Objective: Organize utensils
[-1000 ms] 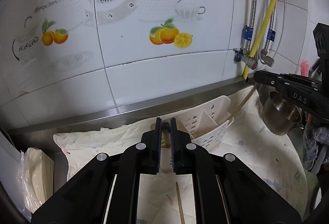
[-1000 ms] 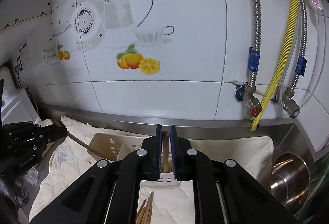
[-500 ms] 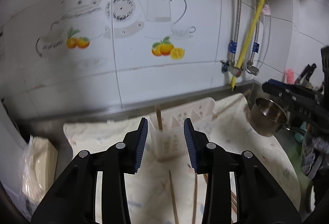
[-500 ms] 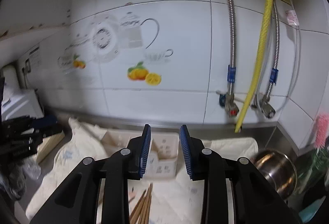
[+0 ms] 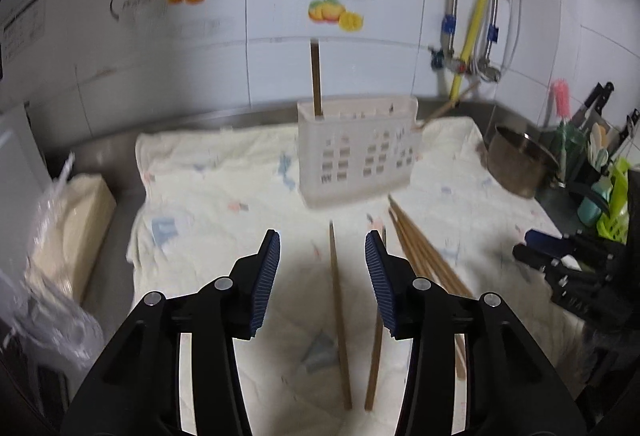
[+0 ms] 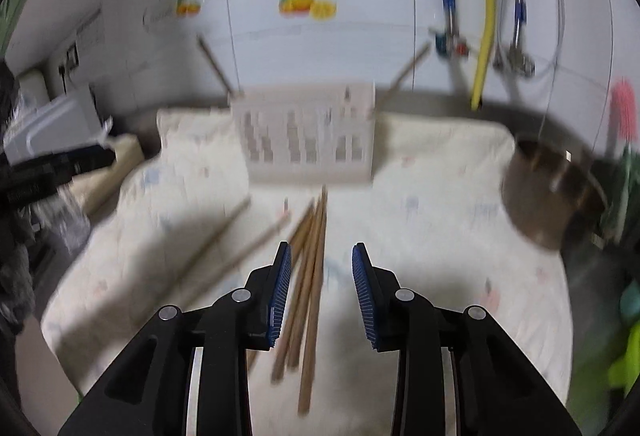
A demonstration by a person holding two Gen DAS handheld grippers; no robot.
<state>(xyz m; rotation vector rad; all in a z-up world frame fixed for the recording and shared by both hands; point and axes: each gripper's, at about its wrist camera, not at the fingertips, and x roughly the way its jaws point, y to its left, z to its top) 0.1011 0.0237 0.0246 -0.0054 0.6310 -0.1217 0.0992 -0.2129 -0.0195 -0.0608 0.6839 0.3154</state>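
Hovering above the cloth-covered tabletop [image 5: 192, 204], the left gripper [image 5: 322, 264] has its fingers [image 5: 266, 276] apart with nothing pressed between them; its jaws have just been opening further. One loose chopstick [image 5: 339, 316] lies on the cloth in the gap between the fingers as seen from the left wrist, and a second [image 5: 374, 364] lies just beside it, partly hidden by the right-hand finger. Neither is gripped.

The right gripper [image 6: 320, 272] is likewise held with its fingers [image 6: 280, 288] parted and empty, the gap having opened within the last second. A bundle of chopsticks [image 6: 310, 276] lies on the cloth below the gap, toward the left-hand finger, fanned slightly and pointing toward the holder. Two further chopsticks [image 6: 224, 236] lie apart to the left of the bundle.

The white perforated utensil holder [image 5: 356, 152] stands upright on the cloth near the tiled wall [image 5: 280, 48]. One chopstick [image 5: 315, 76] stands upright in its left end; another [image 5: 448, 106] leans out of its right end.

A steel pot [image 5: 520, 164] sits to the right, off the edge of the cloth. The right wrist view is motion-blurred.
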